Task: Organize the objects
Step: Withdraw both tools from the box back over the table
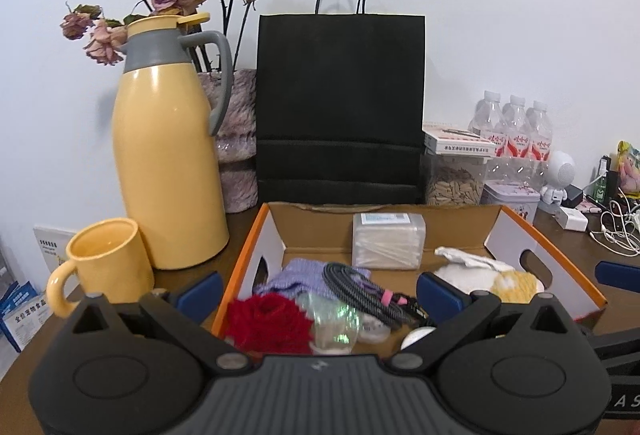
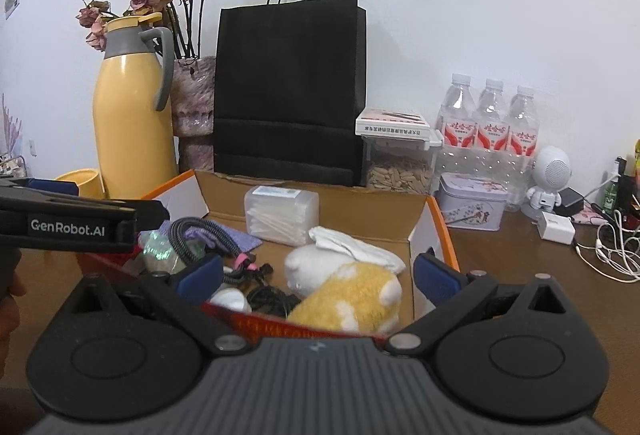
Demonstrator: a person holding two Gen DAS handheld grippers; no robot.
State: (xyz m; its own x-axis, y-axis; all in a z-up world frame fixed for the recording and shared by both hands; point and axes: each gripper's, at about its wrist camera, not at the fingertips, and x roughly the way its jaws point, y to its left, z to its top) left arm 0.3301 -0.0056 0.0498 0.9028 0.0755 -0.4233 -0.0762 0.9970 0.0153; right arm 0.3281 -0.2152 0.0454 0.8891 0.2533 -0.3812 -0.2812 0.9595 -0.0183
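Observation:
An open cardboard box (image 1: 320, 231) (image 2: 360, 203) with orange edges holds a clear cotton-swab case (image 1: 387, 241) (image 2: 282, 213), a white-and-yellow plush (image 1: 492, 277) (image 2: 344, 291), a crumpled tissue (image 1: 468, 259), a braided black cable (image 1: 360, 291) (image 2: 200, 235), a purple knit piece (image 1: 304, 275) and a red knitted flower (image 1: 268, 323). My left gripper (image 1: 320, 295) hovers open over the box's left half, holding nothing. My right gripper (image 2: 318, 277) is open above the plush, nothing between its blue pads. The left gripper's body (image 2: 80, 223) crosses the right wrist view at left.
A yellow thermos (image 1: 168, 155) and yellow mug (image 1: 106, 259) stand left of the box. A black paper bag (image 1: 340, 107) is behind it. To the right are water bottles (image 2: 488, 127), a seed container (image 2: 400, 171), a tin (image 2: 472, 203), a white robot speaker (image 2: 550, 175) and a charger (image 2: 556, 229).

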